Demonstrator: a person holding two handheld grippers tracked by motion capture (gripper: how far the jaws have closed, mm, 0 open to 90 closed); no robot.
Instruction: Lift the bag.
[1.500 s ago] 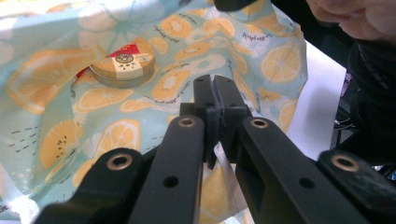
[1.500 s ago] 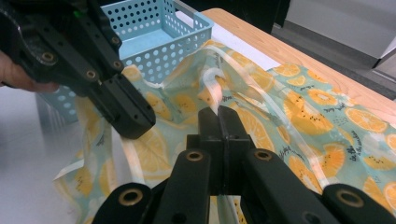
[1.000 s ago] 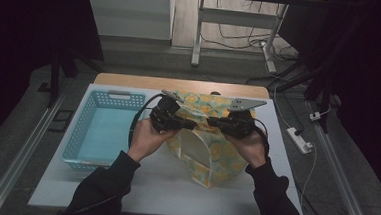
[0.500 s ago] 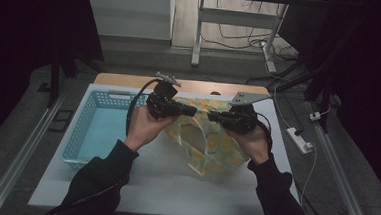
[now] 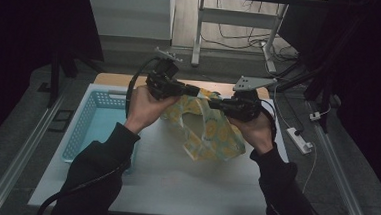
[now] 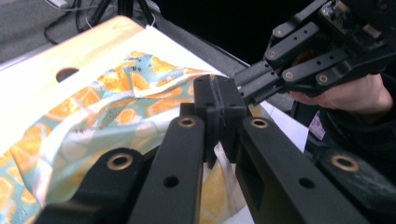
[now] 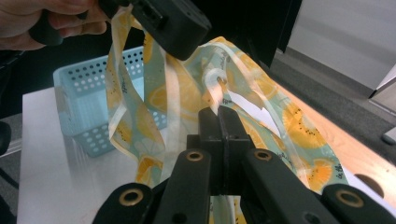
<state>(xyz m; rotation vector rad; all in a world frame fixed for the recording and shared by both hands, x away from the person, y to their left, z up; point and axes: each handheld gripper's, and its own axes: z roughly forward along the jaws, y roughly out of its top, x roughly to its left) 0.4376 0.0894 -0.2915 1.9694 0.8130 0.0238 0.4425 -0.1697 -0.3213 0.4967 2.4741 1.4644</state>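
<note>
Two black two-jaw grippers meet near the centre of the high view, each closed tight on the rim of a thin plastic bag printed with orange slices on pale teal [image 5: 212,134]. Left gripper [image 5: 192,91] pinches one side of the bag's mouth; in the left gripper view its pads [image 6: 219,109] press flat together with the film caught between them. Right gripper [image 5: 214,103] clamps the opposite side, its closed tips [image 7: 219,123] biting the bag just below a small punched hole in the top edge. Gripping opposite sides this way looks meant to hold the mouth spread while the body hangs free below, clear of the white tabletop [image 5: 174,181]. At centre left of the high view a light blue perforated plastic basket [image 5: 89,126] sits beside the bag, near enough to be where the bag goes next, though that is only a guess. Dark sleeves [image 5: 99,177] enter from the bottom edge.
</note>
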